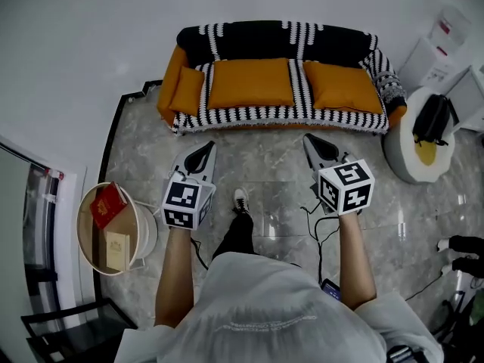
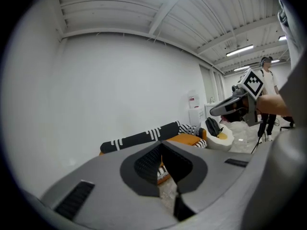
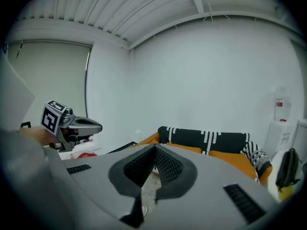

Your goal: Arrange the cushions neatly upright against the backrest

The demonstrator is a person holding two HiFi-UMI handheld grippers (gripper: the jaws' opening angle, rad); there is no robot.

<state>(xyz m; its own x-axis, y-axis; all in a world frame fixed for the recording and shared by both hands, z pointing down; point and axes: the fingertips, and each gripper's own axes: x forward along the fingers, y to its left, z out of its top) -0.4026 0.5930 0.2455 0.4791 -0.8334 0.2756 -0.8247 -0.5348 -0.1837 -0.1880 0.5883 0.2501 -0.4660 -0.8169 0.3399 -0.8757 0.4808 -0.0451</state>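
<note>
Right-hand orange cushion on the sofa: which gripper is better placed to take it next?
Right, probably. The right gripper points at the sofa nearly in front of the right-hand cushion; the left gripper faces the opposite end. Both are shut, empty and short of the sofa.

The left tongs point(image 2: 160, 144) hide much of the sofa point(image 2: 139, 139).

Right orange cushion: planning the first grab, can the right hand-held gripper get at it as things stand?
Probably yes. Only bare floor lies between the right hand-held gripper and the right orange cushion, lying uncovered on the sofa; its shut jaws must open first.
</note>
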